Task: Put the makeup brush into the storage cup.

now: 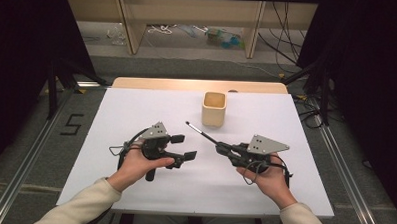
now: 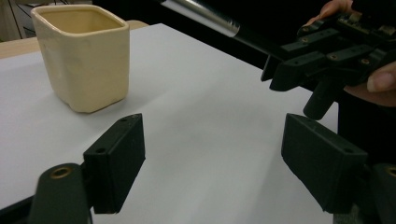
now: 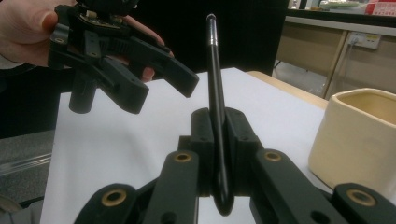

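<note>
Two hands come in from the bottom of the high view, each with one gripper, over one white table (image 1: 136,110) that carries a single cream cup (image 1: 214,109). One black pen (image 1: 202,133) is clamped between the closed jaws of the right gripper (image 1: 220,148); it sticks out past the jaw tips, up and to the left, its silver-ringed tip in the air just short of the cup and a little to its left. In the right gripper view the pen (image 3: 215,93) rises straight from between the pressed jaws, the cup (image 3: 359,135) beside it on the right. Across from it, the left gripper (image 1: 184,147) holds nothing, its jaws spread wide, near the pen but apart from it.
</note>
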`<control>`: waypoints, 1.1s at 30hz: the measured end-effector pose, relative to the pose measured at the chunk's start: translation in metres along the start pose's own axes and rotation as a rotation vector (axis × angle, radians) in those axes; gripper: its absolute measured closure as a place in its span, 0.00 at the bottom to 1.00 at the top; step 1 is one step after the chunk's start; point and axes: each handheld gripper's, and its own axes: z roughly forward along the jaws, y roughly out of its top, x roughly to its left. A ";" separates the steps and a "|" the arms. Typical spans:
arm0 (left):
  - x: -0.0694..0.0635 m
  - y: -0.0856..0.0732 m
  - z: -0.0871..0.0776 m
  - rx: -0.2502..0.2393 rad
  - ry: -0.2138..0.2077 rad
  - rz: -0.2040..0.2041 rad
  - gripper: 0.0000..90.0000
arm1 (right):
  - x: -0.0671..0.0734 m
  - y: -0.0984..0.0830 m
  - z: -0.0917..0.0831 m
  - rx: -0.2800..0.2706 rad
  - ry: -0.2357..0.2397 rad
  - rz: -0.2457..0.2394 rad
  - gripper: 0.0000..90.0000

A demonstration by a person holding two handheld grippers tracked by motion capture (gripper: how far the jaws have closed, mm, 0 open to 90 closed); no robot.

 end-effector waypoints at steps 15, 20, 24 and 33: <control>-0.004 0.011 0.009 -0.112 -0.064 -0.052 0.27 | 0.002 0.002 0.004 -0.024 -0.011 0.017 0.93; -0.005 0.012 0.014 -0.128 -0.061 -0.069 0.30 | 0.002 0.001 0.006 -0.044 0.001 0.017 0.93; -0.003 0.012 0.015 -0.147 -0.072 -0.097 0.33 | 0.002 0.002 0.005 -0.030 -0.007 0.012 0.93; -0.003 0.015 0.019 -0.183 -0.094 -0.139 0.37 | 0.003 0.002 0.005 -0.022 -0.007 0.004 0.93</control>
